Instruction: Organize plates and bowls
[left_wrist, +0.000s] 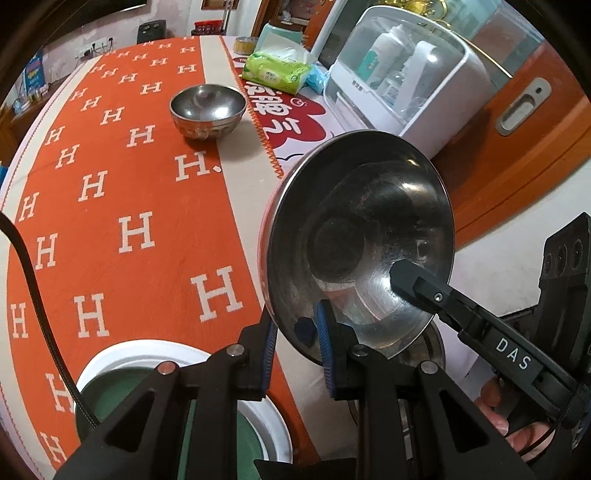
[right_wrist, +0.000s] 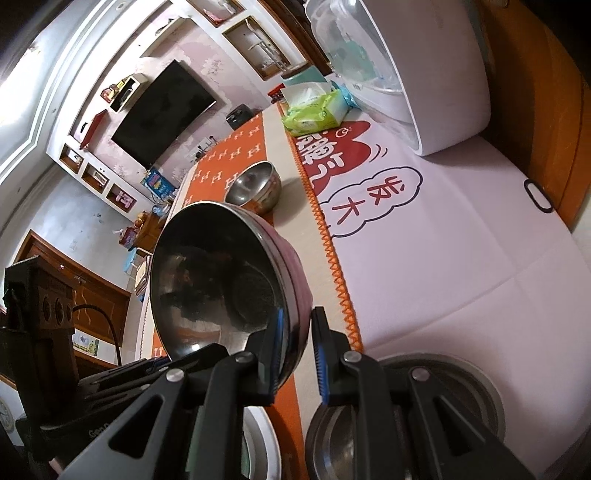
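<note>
Left tool (left_wrist: 295, 354) pinching rim, shiny steel bowl (left_wrist: 362, 236), tilted

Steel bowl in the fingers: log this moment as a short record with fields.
held item: steel bowl, tilted, off the table
left gripper: fingers shut on the bowl's rim
right gripper: fingers shut on the rim at another spot
second bowl: upright on the orange cloth, untouched
below the grippers: green plate with white rim; grey dish
background: tissue pack, white cabinet
</note>
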